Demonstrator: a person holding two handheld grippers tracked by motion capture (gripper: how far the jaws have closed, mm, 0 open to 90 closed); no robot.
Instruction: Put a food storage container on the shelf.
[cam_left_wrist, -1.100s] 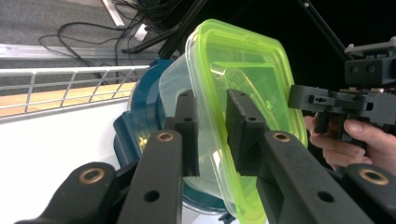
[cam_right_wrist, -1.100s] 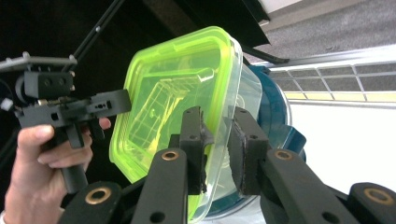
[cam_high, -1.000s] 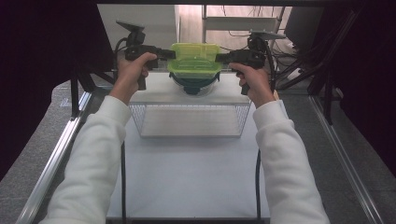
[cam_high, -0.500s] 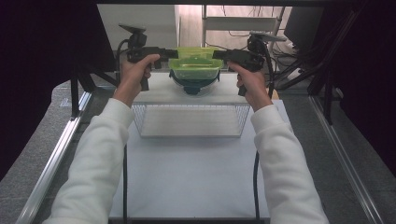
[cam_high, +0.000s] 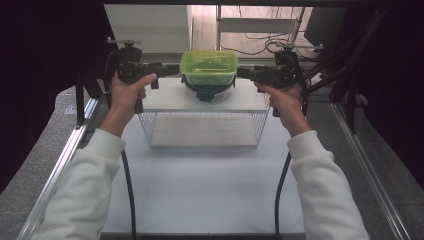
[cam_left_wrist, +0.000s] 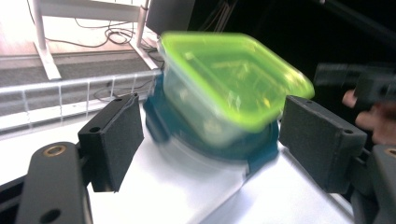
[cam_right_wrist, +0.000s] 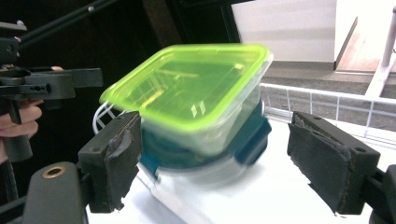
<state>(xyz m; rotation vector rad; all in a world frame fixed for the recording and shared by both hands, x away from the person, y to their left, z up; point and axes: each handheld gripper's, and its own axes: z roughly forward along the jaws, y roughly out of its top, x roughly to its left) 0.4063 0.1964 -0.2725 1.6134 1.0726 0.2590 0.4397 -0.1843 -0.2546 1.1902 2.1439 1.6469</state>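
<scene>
Sitting tilted on teal-lidded container (cam_high: 207, 91): clear tub, green lid (cam_high: 209, 67); both grippers' fingers spread, flanking it.

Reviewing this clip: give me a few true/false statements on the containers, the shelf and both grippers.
1. The green-lidded container sits on a teal-lidded container. True.
2. The stack rests on the white wire shelf. True.
3. The left gripper is shut on the green lid. False: its jaws are open on either side of the stack.
4. The right gripper holds a cup. False: it is open, beside the stack.
</scene>
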